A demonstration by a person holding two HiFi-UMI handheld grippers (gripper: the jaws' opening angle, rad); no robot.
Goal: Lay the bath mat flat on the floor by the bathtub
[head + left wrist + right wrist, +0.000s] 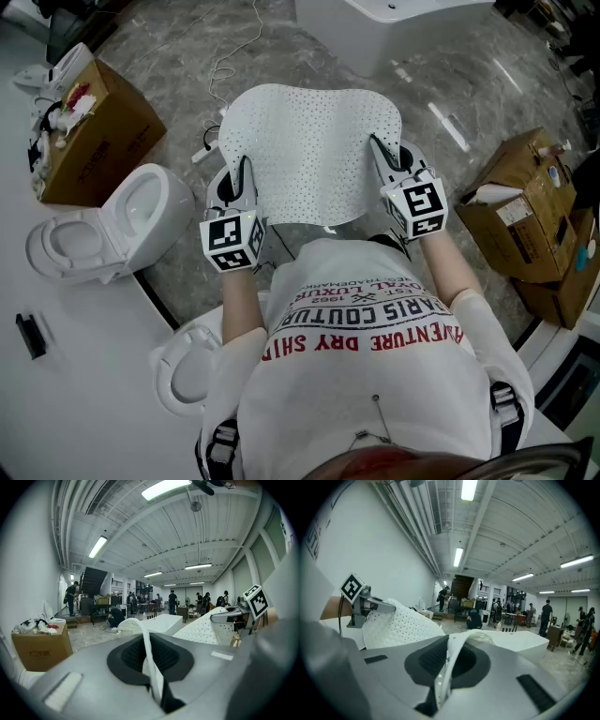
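A white perforated bath mat (309, 150) hangs in the air in front of the person, held by its two near corners and sagging away toward the white bathtub (394, 23). My left gripper (243, 169) is shut on the mat's left corner, and the thin mat edge (149, 653) runs between its jaws. My right gripper (379, 148) is shut on the right corner, where the mat edge (444, 667) is pinched. The left gripper view shows the right gripper (234, 616) across the mat. In the right gripper view, the left gripper (365, 603) shows beside the mat (398, 625).
Two white toilets (112, 225) (187, 366) stand at the left on a white platform. An open cardboard box (94, 131) sits at the far left, with more boxes (525, 202) at the right. A cable (220, 66) lies on the marble floor. Several people stand far off in the hall.
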